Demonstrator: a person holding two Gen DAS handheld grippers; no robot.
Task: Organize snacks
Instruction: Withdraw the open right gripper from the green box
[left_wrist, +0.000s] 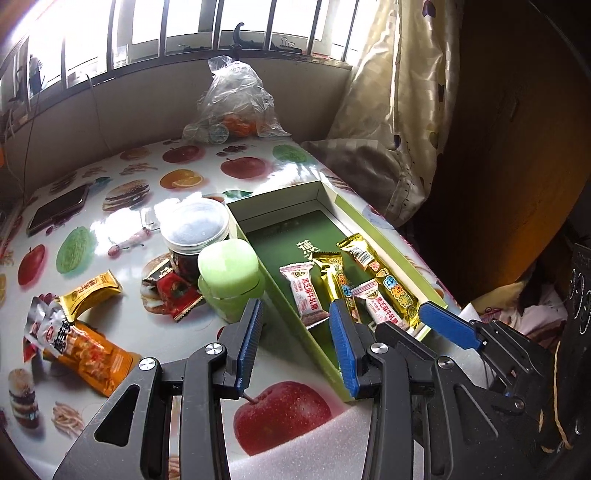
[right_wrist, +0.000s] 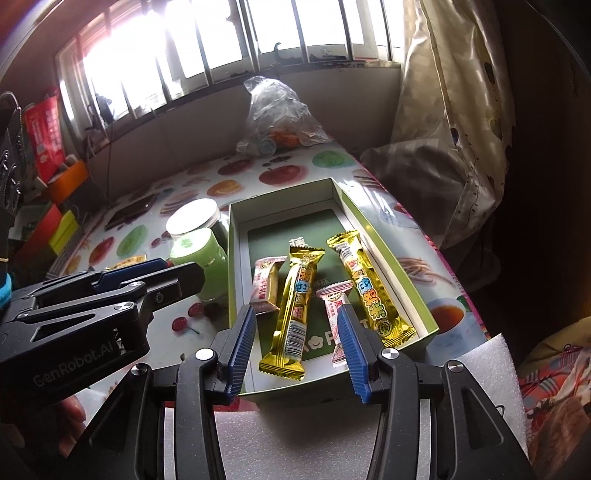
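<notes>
An open green box (left_wrist: 391, 225) (right_wrist: 388, 254) lies on the fruit-print table and holds two gold snack bars (right_wrist: 291, 314) (right_wrist: 369, 288) and two pink-white candy bars (right_wrist: 264, 284) (right_wrist: 334, 295). My left gripper (left_wrist: 295, 321) is open and empty, hovering at the box's near left wall. My right gripper (right_wrist: 297, 332) is open and empty over the box's near end; it also shows in the left wrist view (left_wrist: 450, 325). Loose on the table at left lie an orange snack bag (left_wrist: 88, 354), a gold packet (left_wrist: 92, 291) and a red candy (left_wrist: 177, 291).
A green lidded jar (left_wrist: 229, 280) and a clear-lidded jar (left_wrist: 195, 236) stand just left of the box. A phone (left_wrist: 55, 214) lies far left. A plastic bag with oranges (left_wrist: 236, 107) sits at the back. White foam (right_wrist: 332, 435) lines the near edge. A curtain (left_wrist: 399, 110) hangs right.
</notes>
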